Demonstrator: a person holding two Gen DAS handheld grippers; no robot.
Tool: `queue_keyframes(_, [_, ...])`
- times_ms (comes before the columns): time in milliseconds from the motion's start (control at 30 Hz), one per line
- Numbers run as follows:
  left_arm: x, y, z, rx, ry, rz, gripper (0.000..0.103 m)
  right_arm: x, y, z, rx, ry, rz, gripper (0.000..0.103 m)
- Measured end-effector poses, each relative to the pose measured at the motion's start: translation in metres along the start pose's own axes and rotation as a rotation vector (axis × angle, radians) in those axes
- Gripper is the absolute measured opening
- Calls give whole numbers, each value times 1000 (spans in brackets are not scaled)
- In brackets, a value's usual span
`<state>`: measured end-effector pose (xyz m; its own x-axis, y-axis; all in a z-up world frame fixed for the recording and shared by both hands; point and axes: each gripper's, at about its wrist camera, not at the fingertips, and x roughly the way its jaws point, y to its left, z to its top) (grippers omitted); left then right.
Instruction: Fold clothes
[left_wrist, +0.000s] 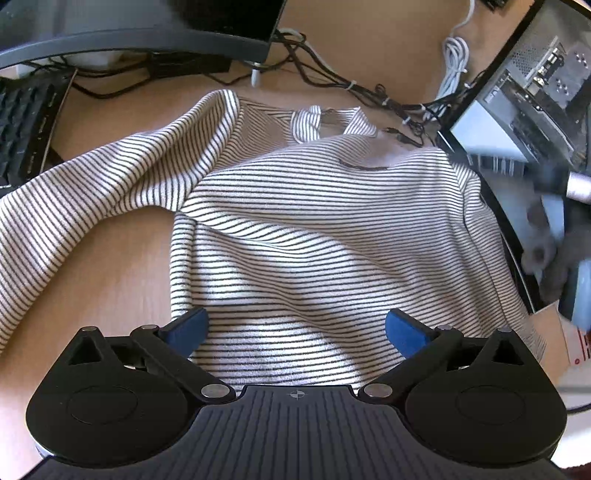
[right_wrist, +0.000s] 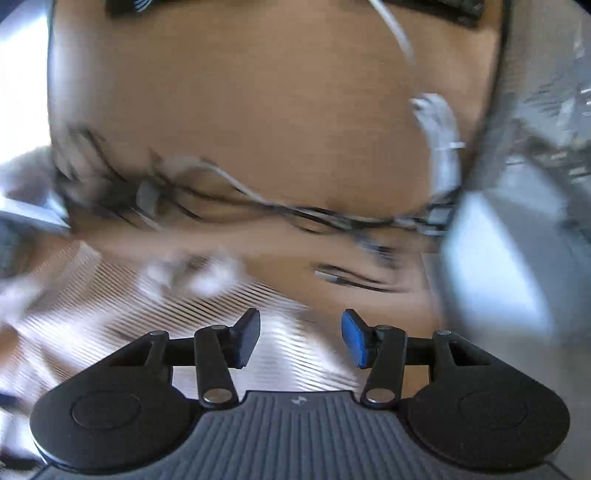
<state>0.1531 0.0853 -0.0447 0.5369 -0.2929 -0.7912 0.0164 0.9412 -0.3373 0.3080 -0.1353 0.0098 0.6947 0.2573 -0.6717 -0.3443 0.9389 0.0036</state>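
Observation:
A white shirt with thin dark stripes (left_wrist: 314, 221) lies spread on the wooden desk (left_wrist: 110, 266), one sleeve trailing to the left and the collar at the far side. My left gripper (left_wrist: 297, 328) hangs over the shirt's near hem, jaws wide open, nothing between the blue pads (left_wrist: 404, 332). The right wrist view is motion-blurred. My right gripper (right_wrist: 301, 338) stands open about halfway above the shirt's edge (right_wrist: 177, 306), holding nothing. In the left wrist view it shows only as a blur with a hand (left_wrist: 554, 243) at the shirt's right side.
A black keyboard (left_wrist: 22, 125) sits at far left, a monitor stand (left_wrist: 147, 37) behind the shirt. Dark cables (left_wrist: 332, 81) and a white cable bundle (left_wrist: 454, 62) run along the back. An open computer case (left_wrist: 535, 85) stands close on the right.

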Motion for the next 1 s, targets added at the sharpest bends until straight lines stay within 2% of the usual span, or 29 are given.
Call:
queue_keyframes(67, [-1,1,-2,7,-3,-10,103,7,13,11,41,6,125,45])
queue_keyframes(167, [-3,1,-4,16,-5,-20,103,41,37,21,66,43,227,45])
queue_keyframes(300, [-3,-6,-4,47,11,3,103,95,61,25,52,127,252,45])
queue_keyframes(367, [-5,-8,-2,32,24,-13,103,113,70,24,15,162,250,45])
queue_keyframes(400, [-6,-7,-2,19,27,-36,103,117,75,25,-16,159,262,40])
queue_keyframes(467, [-9,-6,-4,6,25,-76,103,121,82,33,-59,155,295,9])
queue_keyframes(500, [-9,-6,-5,4,25,-86,103,121,85,38,-79,131,284,6])
queue_keyframes(667, [-8,-5,-10,-9,26,-83,103,122,92,58,-156,30,221,4])
queue_keyframes(833, [-9,-7,-14,16,19,-78,103,128,92,53,-262,21,138,6])
queue_keyframes(900, [-9,-9,-15,43,22,-71,103,118,81,51,-226,8,139,6])
queue_keyframes(1000, [-9,-8,-13,51,32,-75,103,90,55,46,-136,-33,150,19])
